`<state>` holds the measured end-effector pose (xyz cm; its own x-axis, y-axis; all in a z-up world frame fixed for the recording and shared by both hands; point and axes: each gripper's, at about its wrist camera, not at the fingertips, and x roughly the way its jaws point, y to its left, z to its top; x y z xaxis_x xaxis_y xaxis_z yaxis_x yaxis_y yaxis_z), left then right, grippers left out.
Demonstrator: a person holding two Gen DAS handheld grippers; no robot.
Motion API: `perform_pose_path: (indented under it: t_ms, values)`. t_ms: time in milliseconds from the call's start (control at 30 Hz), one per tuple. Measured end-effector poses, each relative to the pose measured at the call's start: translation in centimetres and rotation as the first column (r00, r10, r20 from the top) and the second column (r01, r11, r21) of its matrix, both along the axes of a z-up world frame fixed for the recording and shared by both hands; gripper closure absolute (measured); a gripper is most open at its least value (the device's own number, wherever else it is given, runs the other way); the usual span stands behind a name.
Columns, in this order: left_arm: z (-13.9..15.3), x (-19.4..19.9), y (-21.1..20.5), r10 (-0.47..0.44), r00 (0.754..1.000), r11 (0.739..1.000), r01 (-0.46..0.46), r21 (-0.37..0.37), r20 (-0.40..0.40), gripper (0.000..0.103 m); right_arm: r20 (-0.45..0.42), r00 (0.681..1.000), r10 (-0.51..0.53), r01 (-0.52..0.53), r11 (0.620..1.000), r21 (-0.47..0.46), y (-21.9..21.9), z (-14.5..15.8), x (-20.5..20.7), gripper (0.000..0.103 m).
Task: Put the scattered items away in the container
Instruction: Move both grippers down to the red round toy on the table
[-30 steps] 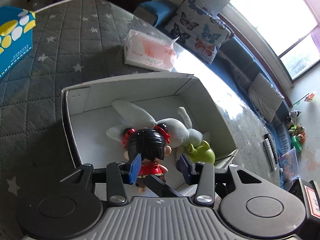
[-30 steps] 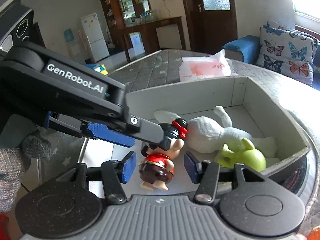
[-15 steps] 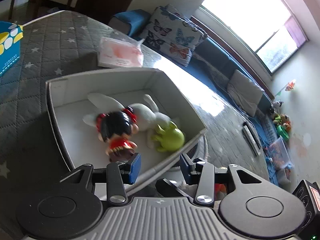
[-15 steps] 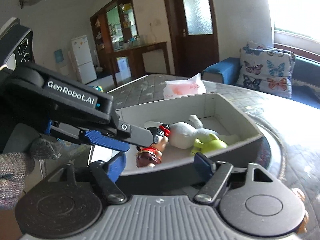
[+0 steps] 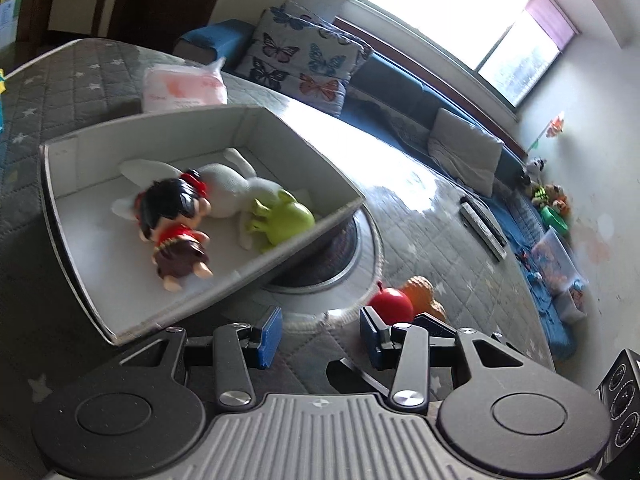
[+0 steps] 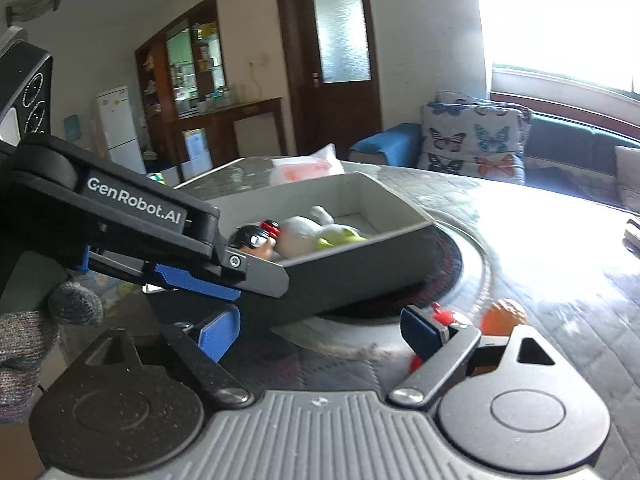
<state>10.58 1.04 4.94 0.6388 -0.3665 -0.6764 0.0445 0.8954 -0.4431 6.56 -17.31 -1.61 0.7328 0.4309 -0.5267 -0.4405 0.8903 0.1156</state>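
Note:
A grey cardboard box [image 5: 256, 128] [image 6: 360, 264] stands on the table. In it lie a doll with black hair and a red dress [image 5: 172, 224] [image 6: 252, 240], a white plush rabbit [image 5: 228, 184] [image 6: 300, 232] and a green toy [image 5: 284, 220] [image 6: 340, 236]. A red apple toy [image 5: 392, 304] [image 6: 444, 316] and an orange toy [image 5: 424, 292] [image 6: 504, 316] sit on the table outside the box. My left gripper [image 5: 320, 336] is open and empty, in front of the box's near corner. My right gripper [image 6: 320, 332] is open and empty, low beside the box, the apple behind its right finger.
A pink tissue pack [image 5: 184, 88] lies behind the box. A round turntable ring [image 5: 360, 248] is under the box. A sofa with a butterfly cushion [image 5: 304, 64] runs along the far side. Remote controls [image 5: 480, 224] lie on the table at right.
Both grippers have pulled back out of the box and swung right. The doll, held by my left gripper a second ago, now lies on its back in the box. The apple and orange toys came into view.

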Motion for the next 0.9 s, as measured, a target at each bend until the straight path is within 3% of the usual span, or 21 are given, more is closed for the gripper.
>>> perform_pose_path:
  t_ms: [400, 900]
  values:
    - [-1.9, -0.2, -2.8, -0.053, 0.999, 0.998, 0.053, 0.027, -0.003, 0.058, -0.036, 0.995, -0.097, 0.096, 0.995, -0.04, -2.0, -2.5, -0.7, 0.014]
    - [-4.4, 2.9, -4.8, -0.112, 0.993, 0.99, 0.108, -0.085, -0.043, 0.058, -0.091, 0.978, -0.188, 0.187, 0.982, -0.023, -4.7, -5.2, 1.5, 0.015]
